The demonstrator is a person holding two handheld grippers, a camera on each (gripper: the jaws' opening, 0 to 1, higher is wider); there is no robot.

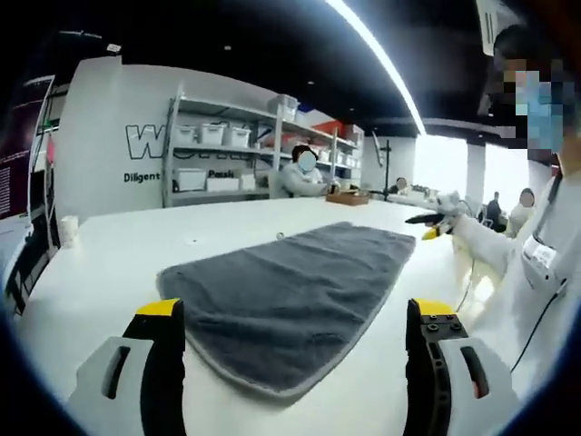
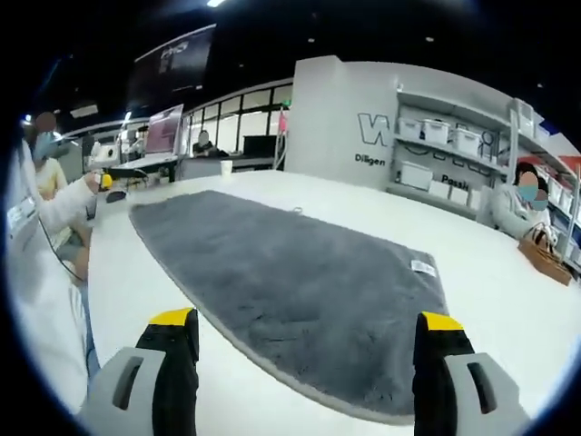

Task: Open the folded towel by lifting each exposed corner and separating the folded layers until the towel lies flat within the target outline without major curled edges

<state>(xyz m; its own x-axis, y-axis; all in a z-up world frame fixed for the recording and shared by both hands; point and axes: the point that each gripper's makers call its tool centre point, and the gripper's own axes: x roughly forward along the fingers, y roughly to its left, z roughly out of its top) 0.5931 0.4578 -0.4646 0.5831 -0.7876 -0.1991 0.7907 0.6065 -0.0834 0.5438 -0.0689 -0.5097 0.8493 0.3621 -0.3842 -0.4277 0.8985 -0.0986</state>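
the white table (image 1: 109,272) carries everything, a wide bare top that gives the cloth room to spread. the grey towel (image 1: 290,300) lies on the table's middle, spread out in one long flat sheet w/ edges that look settled, no obvious fold left on top. in the right gripper view the towel (image 2: 290,282) runs away from the camera, a small white label (image 2: 423,267) on the towel's far right edge. i can't make out any target outline on the table, so whether the towel sits inside it can't be told.

left gripper (image 1: 292,318) hangs just short of the towel's near end, jaws wide apart w/ nothing between them, prob held off so the cloth stays undisturbed. right gripper (image 2: 309,327) sits at the towel's other end, jaws also spread and empty, hovering over the edge.

seen in the left gripper view beyond the towel's far end, another gripper w/ a yellow tip (image 1: 430,227) is held by a person in white, clear of the cloth.

judgement: unfolding looks about done; what's left is prob checking edges for curl.

a paper cup (image 2: 226,167) stands on the table well beyond the towel's far side.
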